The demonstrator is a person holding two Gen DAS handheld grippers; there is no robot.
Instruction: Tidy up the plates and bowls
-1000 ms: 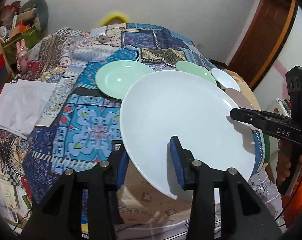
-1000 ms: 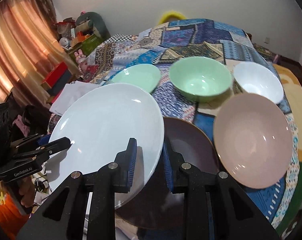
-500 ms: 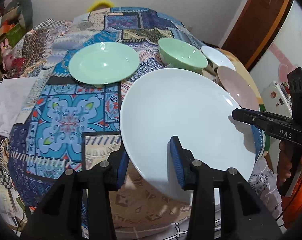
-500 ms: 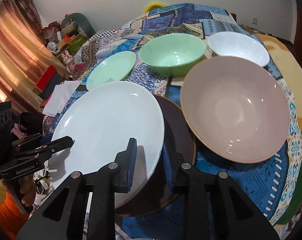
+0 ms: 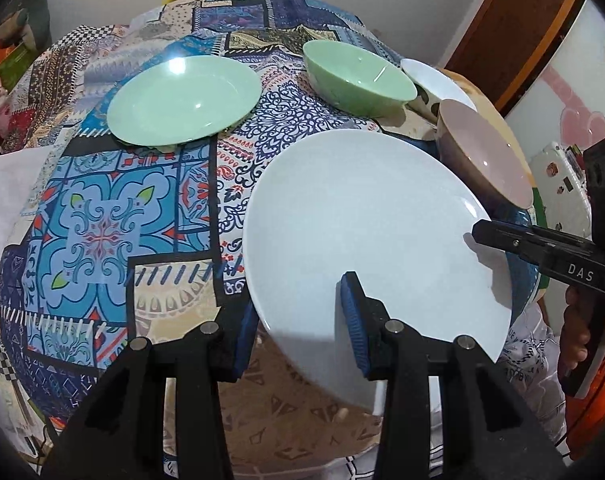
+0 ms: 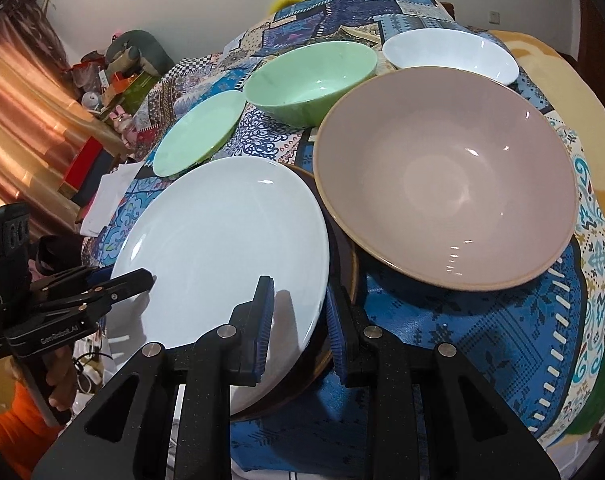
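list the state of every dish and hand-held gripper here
large white round plate: held at its rim by both grippers, over the dark brown plate
dark brown plate: flat, mostly covered
pink bowl: upright, empty
green bowl: upright, empty
left hand-held gripper: shut on plate
right hand-held gripper: shut on plate

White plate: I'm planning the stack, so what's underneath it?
Under the white plate, a dark brown plate shows only its right rim. The rest is covered, so contact can't be judged.

White plate (image 6: 218,248) tilted over brown plate (image 6: 344,276) nearest; pink bowl (image 6: 446,176) right; green plate (image 6: 198,132), green bowl (image 6: 310,80), white bowl (image 6: 450,54) farther.
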